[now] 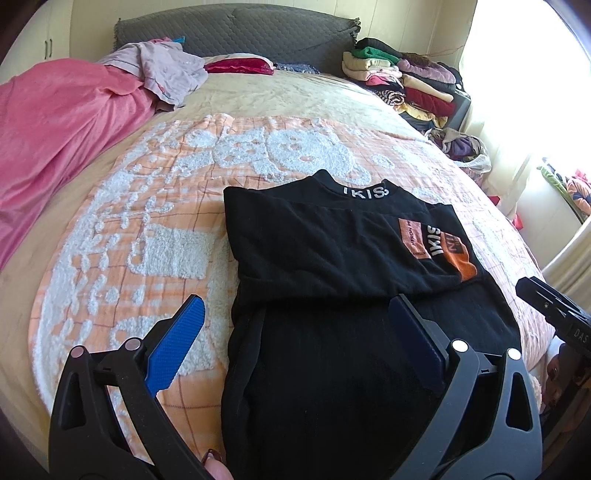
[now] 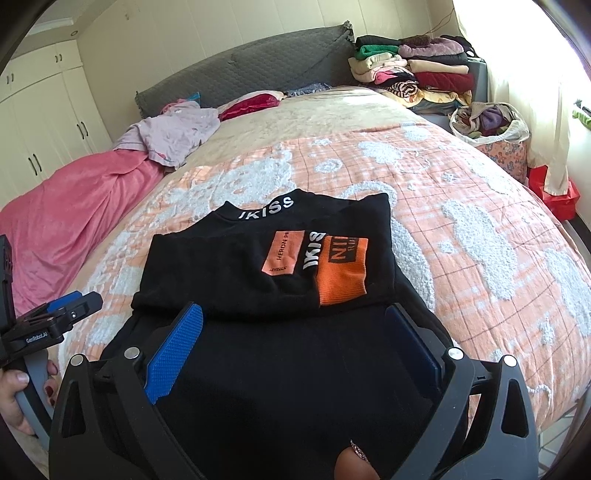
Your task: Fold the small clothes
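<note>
A black top (image 1: pixel 325 251) (image 2: pixel 258 273) with white collar lettering and orange patches lies partly folded on the orange-and-white blanket (image 1: pixel 147 229) (image 2: pixel 461 221); its upper part is doubled over the lower part. My left gripper (image 1: pixel 295 325) hovers open above the garment's near left edge, one blue pad over the blanket, the other over the black cloth. My right gripper (image 2: pixel 295 332) hovers open over the lower black part, just short of the fold edge. Nothing sits between either pair of pads. Each gripper shows at the edge of the other's view.
A pink blanket (image 1: pixel 55 129) and a lilac garment (image 1: pixel 170 70) lie at the left of the bed. Stacked folded clothes (image 2: pixel 417 77) sit by the grey headboard (image 1: pixel 236 33). A bag of clothes (image 2: pixel 487 122) stands beside the bed at right. White wardrobes (image 2: pixel 40 122) at left.
</note>
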A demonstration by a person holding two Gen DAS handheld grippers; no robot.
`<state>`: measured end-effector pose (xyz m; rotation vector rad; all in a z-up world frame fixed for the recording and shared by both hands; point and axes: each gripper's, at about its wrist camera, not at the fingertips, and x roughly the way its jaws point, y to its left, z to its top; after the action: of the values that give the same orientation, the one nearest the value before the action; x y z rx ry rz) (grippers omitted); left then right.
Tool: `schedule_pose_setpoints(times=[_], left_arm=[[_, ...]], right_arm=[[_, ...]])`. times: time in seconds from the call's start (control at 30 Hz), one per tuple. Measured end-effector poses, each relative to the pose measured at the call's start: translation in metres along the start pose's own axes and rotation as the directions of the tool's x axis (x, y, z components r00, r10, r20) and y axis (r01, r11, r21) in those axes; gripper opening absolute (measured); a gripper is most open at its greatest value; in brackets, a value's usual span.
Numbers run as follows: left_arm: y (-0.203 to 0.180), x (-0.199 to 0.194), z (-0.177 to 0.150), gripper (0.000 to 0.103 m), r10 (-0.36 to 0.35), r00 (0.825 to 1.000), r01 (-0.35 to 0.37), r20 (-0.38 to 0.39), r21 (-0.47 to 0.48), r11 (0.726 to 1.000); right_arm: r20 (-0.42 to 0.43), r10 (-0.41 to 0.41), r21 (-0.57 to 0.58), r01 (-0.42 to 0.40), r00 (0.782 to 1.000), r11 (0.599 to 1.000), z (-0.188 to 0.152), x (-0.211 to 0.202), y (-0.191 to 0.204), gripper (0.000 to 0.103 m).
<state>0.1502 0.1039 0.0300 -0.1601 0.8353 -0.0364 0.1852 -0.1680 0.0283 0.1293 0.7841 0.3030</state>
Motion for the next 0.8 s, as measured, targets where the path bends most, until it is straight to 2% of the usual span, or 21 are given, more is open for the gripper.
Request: schedule_pose_setpoints(times=[0.4, 0.8], left_arm=[[0.003, -0.009, -0.027, 0.093, 0.015, 1.000, -0.015, 0.000, 0.001, 1.000], [0.003, -0.010, -0.052, 0.093, 0.024, 0.999, -0.023, -0.021, 0.009, 1.000]], right_arm=[[0.012, 0.000, -0.005, 0.000, 1.000, 1.000, -0.024, -0.017, -0.004, 0.098], [-0.011, -0.019, -0.011, 0.019, 1.000, 1.000, -0.050, -0.023, -0.010, 0.098]])
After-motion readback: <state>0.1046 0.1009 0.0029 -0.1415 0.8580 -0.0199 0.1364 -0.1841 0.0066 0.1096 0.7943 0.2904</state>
